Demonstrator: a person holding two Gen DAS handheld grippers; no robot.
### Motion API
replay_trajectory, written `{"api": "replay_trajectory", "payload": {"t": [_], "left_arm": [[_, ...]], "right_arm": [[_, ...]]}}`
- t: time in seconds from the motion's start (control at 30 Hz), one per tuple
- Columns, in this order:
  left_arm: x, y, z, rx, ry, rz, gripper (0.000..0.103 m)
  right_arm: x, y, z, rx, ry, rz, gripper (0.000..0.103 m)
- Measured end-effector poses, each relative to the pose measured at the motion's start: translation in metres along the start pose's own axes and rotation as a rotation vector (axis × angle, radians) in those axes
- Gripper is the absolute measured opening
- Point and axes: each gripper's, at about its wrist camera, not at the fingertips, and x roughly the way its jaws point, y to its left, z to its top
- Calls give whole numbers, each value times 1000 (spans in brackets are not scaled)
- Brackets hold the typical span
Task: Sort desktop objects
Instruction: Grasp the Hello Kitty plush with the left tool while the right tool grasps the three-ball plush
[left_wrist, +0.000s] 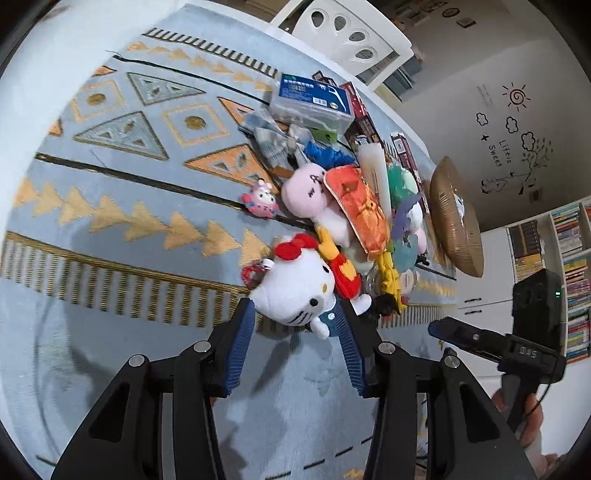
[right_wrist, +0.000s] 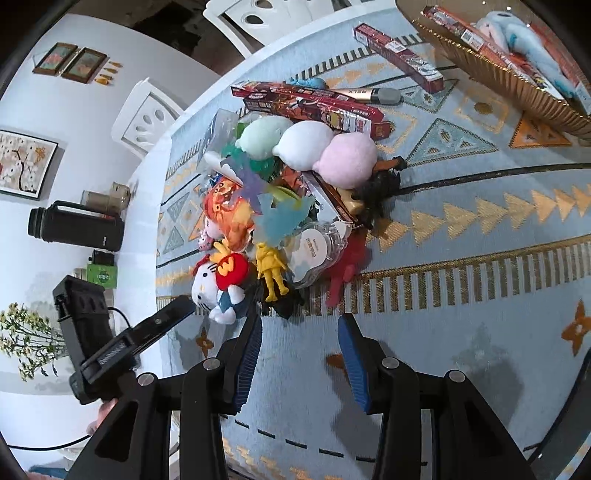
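Observation:
A heap of toys lies on the patterned blue table cloth (left_wrist: 129, 206). Nearest is a white cat plush (left_wrist: 295, 291) with a red bow, lying on the cloth. My left gripper (left_wrist: 293, 302) is open, its blue pads (left_wrist: 240, 350) on either side of the plush's lower body, not pressing it. The right wrist view shows that plush (right_wrist: 207, 291) beside the left gripper (right_wrist: 181, 306). My right gripper (right_wrist: 299, 319) is open and empty, just short of a black figure (right_wrist: 280, 308), a yellow figure (right_wrist: 271, 273) and a red one (right_wrist: 343, 273).
A woven gold basket (right_wrist: 517, 85) at the far right holds long red boxes and a pale blue plush. More red boxes (right_wrist: 306, 103), three pastel plush balls (right_wrist: 306, 144) and a clear floss box (left_wrist: 310, 99) lie behind the heap. White chairs (left_wrist: 351, 33) stand past the table edge.

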Motion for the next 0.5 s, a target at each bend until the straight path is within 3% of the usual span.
{"api": "replay_trajectory", "payload": {"t": [0.1,0.4,0.47,0.5], "left_arm": [[7,-4,1,4,-17,5,61],[37,-47,-9,277,-56,210,65],[36,-49,-10,299,-60,183,43],[35,-49,-10,292,-53,152,39]], "right_arm": [[-3,-3,-4,9,2,1,42],[10,20,-6,-69,16,-44,42],[14,24,-5,-90,13,-64,42],[15,27,-3,-97,8,-72,42]]}}
